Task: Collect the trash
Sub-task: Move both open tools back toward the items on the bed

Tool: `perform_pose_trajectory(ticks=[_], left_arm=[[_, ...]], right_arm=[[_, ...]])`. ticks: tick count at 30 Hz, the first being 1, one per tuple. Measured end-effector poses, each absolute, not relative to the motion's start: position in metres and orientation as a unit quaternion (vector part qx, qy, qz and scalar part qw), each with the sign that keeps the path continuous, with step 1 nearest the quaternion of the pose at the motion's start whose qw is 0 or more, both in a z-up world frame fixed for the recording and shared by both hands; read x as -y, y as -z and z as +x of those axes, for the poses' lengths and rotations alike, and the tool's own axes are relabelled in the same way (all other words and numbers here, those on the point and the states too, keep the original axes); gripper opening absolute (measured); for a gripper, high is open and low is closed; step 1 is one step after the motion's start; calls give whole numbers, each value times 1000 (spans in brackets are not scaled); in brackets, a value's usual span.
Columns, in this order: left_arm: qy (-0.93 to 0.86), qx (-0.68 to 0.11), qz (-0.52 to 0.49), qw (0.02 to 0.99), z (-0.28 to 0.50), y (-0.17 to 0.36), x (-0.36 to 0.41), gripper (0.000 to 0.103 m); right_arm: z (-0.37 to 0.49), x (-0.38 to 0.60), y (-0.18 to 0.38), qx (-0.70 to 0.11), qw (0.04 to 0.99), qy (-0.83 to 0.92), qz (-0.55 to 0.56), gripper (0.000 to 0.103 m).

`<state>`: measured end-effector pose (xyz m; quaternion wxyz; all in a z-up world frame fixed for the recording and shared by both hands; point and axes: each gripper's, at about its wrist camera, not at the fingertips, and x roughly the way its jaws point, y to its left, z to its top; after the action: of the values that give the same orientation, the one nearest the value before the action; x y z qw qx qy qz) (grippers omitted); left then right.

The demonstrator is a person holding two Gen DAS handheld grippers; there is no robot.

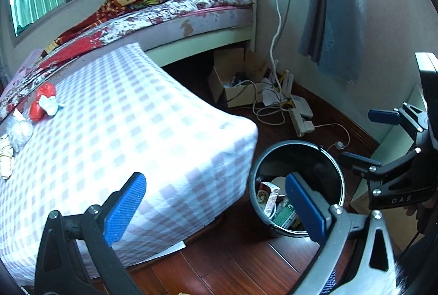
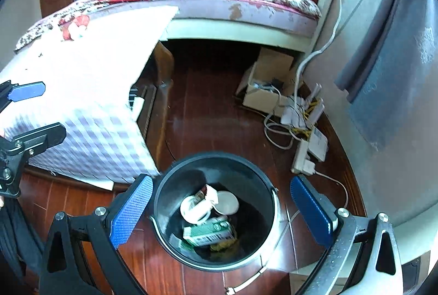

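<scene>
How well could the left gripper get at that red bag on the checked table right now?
Probably yes. The left gripper is open and empty, and the red bag lies in the open on the checked tablecloth, with only bare cloth between them. White wrappers rest against it and might get pinched along.

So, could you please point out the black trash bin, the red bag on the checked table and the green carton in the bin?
black trash bin (image 2: 269,186): right wrist view, inner wall below the rim.
red bag (image 1: 38,106): left wrist view, middle of its crumpled body.
green carton (image 2: 209,233): right wrist view, its upper face.
</scene>
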<state>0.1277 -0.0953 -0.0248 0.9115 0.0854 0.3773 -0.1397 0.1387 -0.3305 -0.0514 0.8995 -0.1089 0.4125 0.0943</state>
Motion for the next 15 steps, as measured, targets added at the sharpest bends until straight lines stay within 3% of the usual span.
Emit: perform_pose_trajectory(ticks=[15], left_arm=[[60, -361, 51, 929, 126, 12, 8, 102]], right_arm=[[157, 241, 14, -349, 915, -173, -100, 102]])
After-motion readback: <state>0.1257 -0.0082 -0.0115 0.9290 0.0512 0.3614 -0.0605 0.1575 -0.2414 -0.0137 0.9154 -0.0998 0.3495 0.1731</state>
